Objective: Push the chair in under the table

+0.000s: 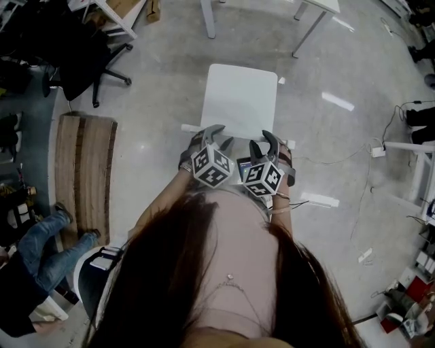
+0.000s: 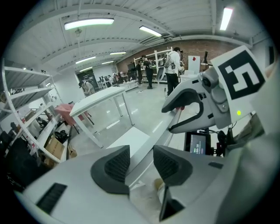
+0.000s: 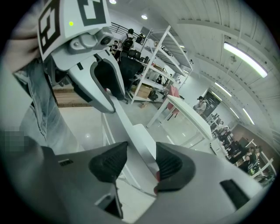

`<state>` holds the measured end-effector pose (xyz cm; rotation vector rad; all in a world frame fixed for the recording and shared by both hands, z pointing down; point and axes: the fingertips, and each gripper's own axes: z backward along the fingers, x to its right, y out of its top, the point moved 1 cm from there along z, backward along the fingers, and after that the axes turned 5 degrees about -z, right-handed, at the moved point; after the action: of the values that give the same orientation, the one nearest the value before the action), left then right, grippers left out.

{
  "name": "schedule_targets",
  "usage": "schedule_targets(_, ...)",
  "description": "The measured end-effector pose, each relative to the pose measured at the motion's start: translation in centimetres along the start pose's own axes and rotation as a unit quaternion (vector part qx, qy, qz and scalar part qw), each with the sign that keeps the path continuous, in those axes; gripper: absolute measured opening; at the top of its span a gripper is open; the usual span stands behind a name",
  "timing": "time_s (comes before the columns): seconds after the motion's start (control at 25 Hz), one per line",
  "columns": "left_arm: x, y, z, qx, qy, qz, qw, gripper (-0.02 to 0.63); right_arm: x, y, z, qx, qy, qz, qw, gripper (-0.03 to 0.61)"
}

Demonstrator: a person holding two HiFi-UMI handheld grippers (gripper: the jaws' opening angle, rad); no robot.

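Push step under way. L gripper (image 1: 217,136) & R gripper (image 1: 264,144): jaws open, straddling backrest (image 2: 164,133) top, not clamped. Chair (image 1: 241,102) at 12 o'clock, desk (image 1: 208,20) beyond, well apart. Next: shove straight toward 12, btwn desk legs.

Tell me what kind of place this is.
Probably a lab or workshop rather than a home: open metal shelves, white work tables, and loose cables on a bare polished floor.
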<state>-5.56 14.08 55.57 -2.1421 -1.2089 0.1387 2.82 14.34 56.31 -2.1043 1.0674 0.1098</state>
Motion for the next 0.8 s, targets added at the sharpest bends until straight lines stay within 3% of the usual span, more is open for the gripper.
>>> schedule_targets(0.36, -1.1, 1.0, -1.1, 0.005, -0.032, 0.002, 0.9995, 0.173, 1.4, 0.3, -1.0, -0.007, 0.001, -0.009, 1.0, 0.21)
schedule_targets(0.8, -4.0, 2.1, -2.5, 0.014, -0.036, -0.009, 0.9992, 0.172, 3.4, 1.8, -3.2, -0.012, -0.007, -0.017, 1.0, 0.213)
